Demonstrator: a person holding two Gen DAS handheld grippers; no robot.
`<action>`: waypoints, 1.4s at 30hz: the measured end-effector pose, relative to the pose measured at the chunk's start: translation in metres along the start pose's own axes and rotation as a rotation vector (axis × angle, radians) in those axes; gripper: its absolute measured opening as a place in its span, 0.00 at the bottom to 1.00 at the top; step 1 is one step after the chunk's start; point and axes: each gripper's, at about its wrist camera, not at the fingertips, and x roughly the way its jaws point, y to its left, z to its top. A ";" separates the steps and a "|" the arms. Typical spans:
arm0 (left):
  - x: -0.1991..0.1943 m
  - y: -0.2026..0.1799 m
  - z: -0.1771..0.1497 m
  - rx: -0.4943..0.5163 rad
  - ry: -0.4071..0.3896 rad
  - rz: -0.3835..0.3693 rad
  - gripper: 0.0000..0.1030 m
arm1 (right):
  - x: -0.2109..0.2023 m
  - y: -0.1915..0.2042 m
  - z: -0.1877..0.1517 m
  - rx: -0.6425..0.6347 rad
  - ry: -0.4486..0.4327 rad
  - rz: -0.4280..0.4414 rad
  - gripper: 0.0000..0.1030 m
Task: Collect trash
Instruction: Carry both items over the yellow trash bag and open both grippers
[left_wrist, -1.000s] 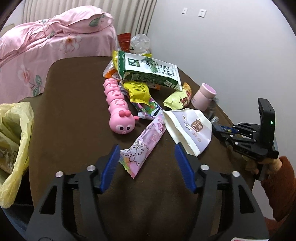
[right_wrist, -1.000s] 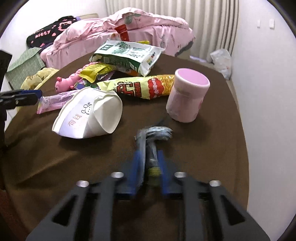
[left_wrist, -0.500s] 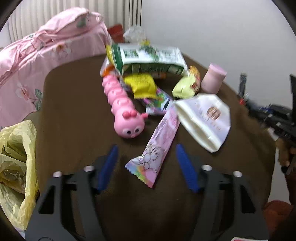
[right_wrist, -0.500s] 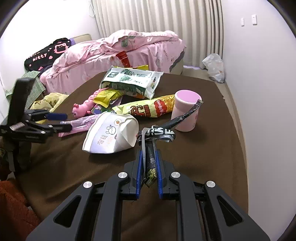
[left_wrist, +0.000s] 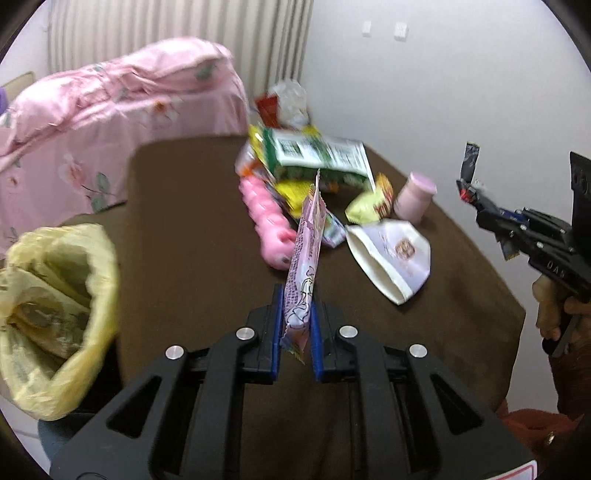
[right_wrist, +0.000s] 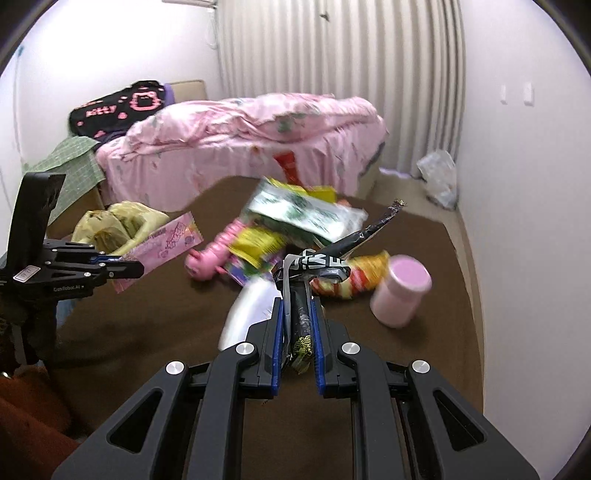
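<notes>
Left claw (left_wrist: 295, 328) grips pink wrapper (left_wrist: 306, 258) above table; right claw (right_wrist: 297, 325) clamps dark wrapper (right_wrist: 301, 314).

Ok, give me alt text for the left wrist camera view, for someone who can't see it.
The left gripper is shut on a long pink printed snack wrapper, held above a brown table littered with more wrappers. An open yellow plastic trash bag sits at the table's left edge, and the right gripper at far right grips a dark crumpled wrapper.
</notes>
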 end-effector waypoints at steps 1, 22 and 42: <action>-0.009 0.007 0.002 -0.013 -0.020 0.016 0.12 | -0.001 0.009 0.009 -0.020 -0.013 0.015 0.14; -0.116 0.206 -0.039 -0.477 -0.197 0.408 0.12 | 0.075 0.203 0.120 -0.280 -0.059 0.307 0.14; -0.073 0.241 -0.057 -0.601 -0.137 0.337 0.14 | 0.198 0.280 0.113 -0.347 0.164 0.436 0.14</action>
